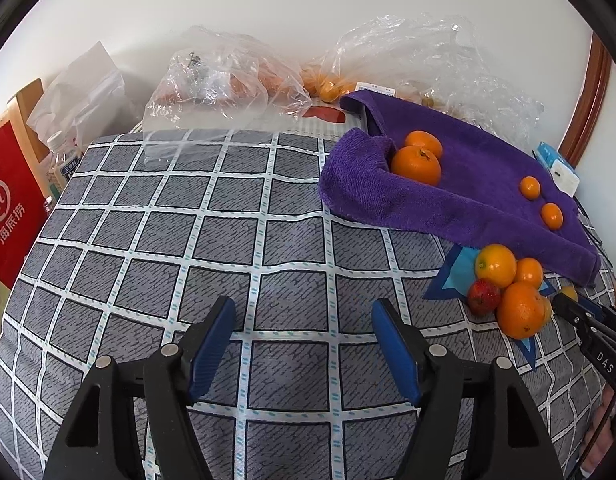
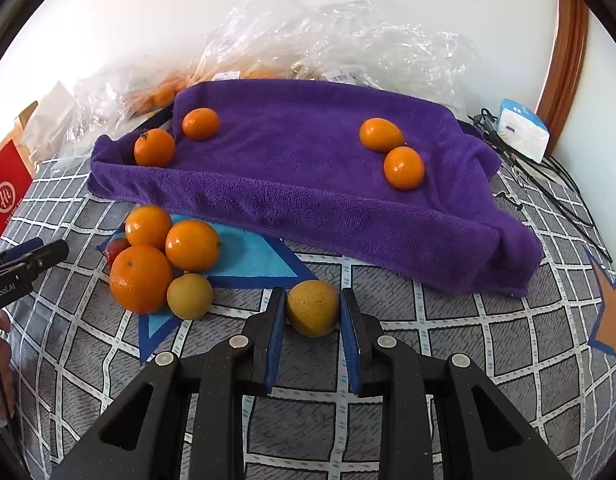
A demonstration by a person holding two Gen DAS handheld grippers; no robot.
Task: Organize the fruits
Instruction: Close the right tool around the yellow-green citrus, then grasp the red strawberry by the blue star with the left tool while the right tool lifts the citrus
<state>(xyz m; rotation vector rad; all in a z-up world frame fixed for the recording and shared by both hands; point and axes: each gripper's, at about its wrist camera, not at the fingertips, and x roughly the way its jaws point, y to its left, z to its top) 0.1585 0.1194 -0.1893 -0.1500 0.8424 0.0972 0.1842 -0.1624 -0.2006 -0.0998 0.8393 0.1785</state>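
Right claw (image 2: pixel 312 312) brackets the dull yellow round fruit (image 2: pixel 312 307), pads touching, for transfer onto the purple terry towel (image 2: pixel 308 168), while left claw (image 1: pixel 303 340) hangs spread and empty.

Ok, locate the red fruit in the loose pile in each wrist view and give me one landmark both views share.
Left wrist: red fruit sits right of centre, at the pile's left edge, on the blue star patch of the checked cover.
Right wrist: red fruit is left of centre, mostly hidden behind the big orange.
Shared landmark: the purple towel just behind the pile.
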